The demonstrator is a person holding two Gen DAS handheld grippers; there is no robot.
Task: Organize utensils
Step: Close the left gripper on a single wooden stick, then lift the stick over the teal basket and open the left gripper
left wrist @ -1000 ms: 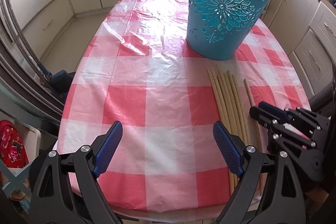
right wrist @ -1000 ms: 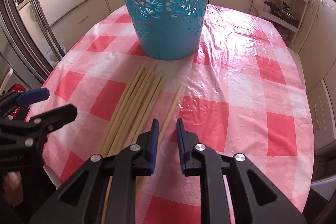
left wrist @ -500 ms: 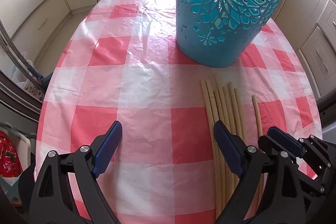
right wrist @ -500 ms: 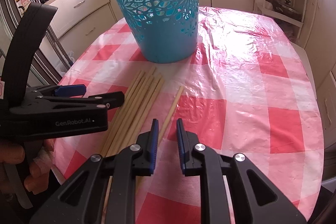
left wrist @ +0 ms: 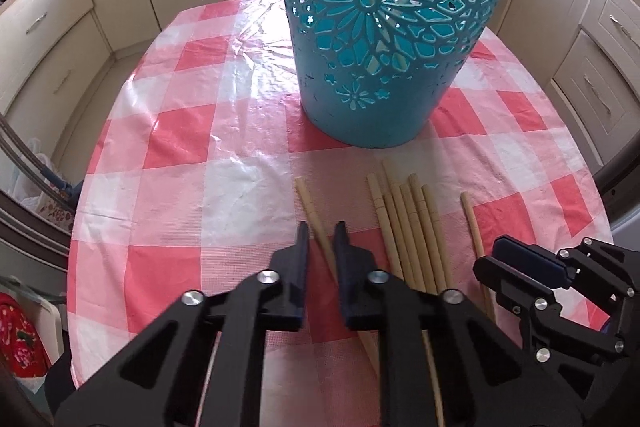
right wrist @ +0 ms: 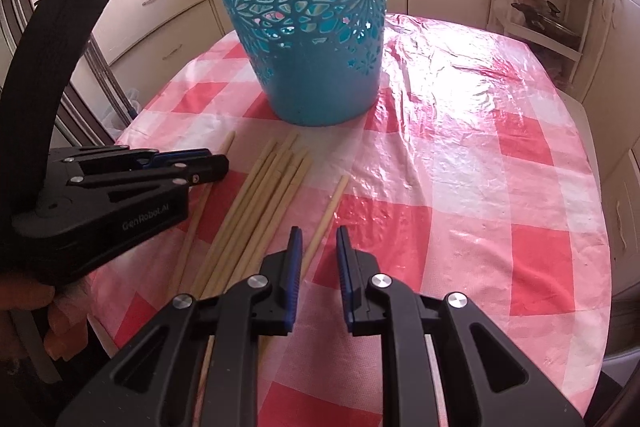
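Note:
Several wooden chopsticks (left wrist: 412, 227) lie in a bundle on the checked tablecloth in front of a teal cut-out basket (left wrist: 384, 27). My left gripper (left wrist: 322, 233) is shut on a single chopstick (left wrist: 310, 205) that sits apart to the left of the bundle. In the right wrist view the bundle (right wrist: 264, 203) lies left of centre, and one loose chopstick (right wrist: 326, 219) runs between the fingers of my right gripper (right wrist: 318, 239), whose jaws stand narrowly apart and do not touch it. The left gripper (right wrist: 208, 163) shows at the left there, the basket (right wrist: 312, 27) behind.
The table (left wrist: 180, 131) has a red and white checked plastic cover. Kitchen cabinets (left wrist: 52, 39) surround it on all sides. A shelf rack (right wrist: 548, 3) stands at the back right. A red patterned cloth (left wrist: 20, 343) hangs off the near left.
My left gripper moved forward and right, then closed from wide open onto one chopstick, which now lies apart from the bundle. My right gripper shifted slightly; its jaws stay narrowly apart.

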